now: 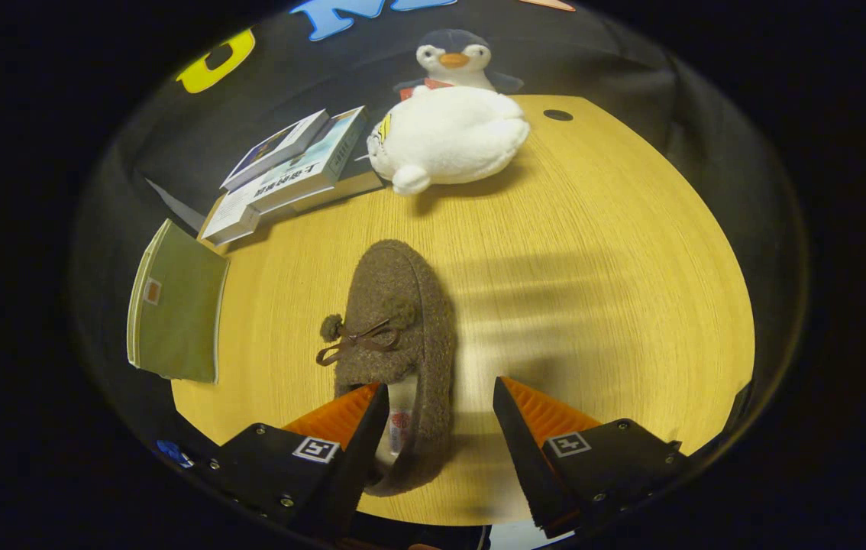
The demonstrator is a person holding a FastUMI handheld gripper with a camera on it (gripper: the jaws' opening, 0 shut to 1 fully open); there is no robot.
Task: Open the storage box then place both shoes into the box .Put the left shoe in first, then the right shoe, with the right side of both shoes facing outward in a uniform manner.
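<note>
Gripper view: the gripper (pixel 439 397) is spread wide, grasping nothing. A brown shoe (pixel 399 336) lies on the table (pixel 593 290), its heel between the fingers, nearer the left one, toe pointing away. Beyond it sit a plush penguin (pixel 448 130), stacked books (pixel 288 172) and a green folder (pixel 177 305).

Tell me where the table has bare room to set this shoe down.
The gripper is open over the brown shoe's heel. The widest bare wood lies on the table right of the shoe, below the plush penguin. Crowded: the stacked books and the green book on the shoe's other side.
</note>
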